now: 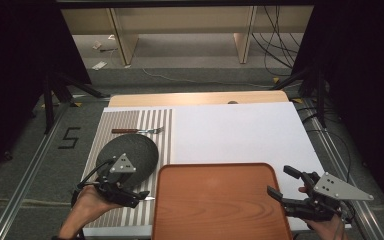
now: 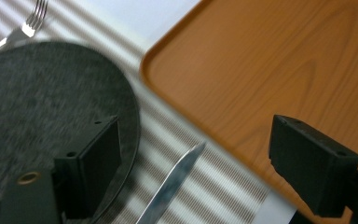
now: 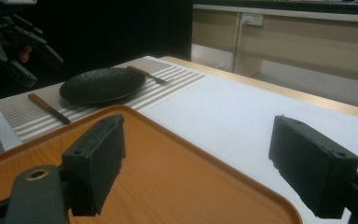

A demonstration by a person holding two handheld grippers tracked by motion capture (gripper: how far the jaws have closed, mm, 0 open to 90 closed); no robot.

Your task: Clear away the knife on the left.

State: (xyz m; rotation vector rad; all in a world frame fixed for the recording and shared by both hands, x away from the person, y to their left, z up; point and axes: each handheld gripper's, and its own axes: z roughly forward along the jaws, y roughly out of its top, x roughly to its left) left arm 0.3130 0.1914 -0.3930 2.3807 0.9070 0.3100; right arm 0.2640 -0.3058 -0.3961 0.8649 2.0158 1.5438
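A round black plate (image 1: 135,147) (image 2: 37,107) (image 3: 100,85) sits on a striped placemat (image 1: 155,120). A fork (image 1: 137,131) (image 2: 28,23) (image 3: 147,73) lies behind the plate. A wooden-handled knife (image 2: 172,186) (image 3: 49,108) lies on the mat in front of it, its tip (image 1: 149,198) showing past my left gripper. My left gripper (image 1: 139,196) (image 2: 209,163) hovers open over the knife blade, jaws wide apart. An empty orange tray (image 1: 215,200) (image 2: 270,60) (image 3: 168,177) lies at centre front. My right gripper (image 1: 283,182) (image 3: 200,163) stands open at the tray's right edge.
A white sheet (image 1: 235,130) covers the table to the right of the placemat and behind the tray. The wooden table edge (image 1: 195,98) runs along the back. Black stands and cables stand on the floor at both sides.
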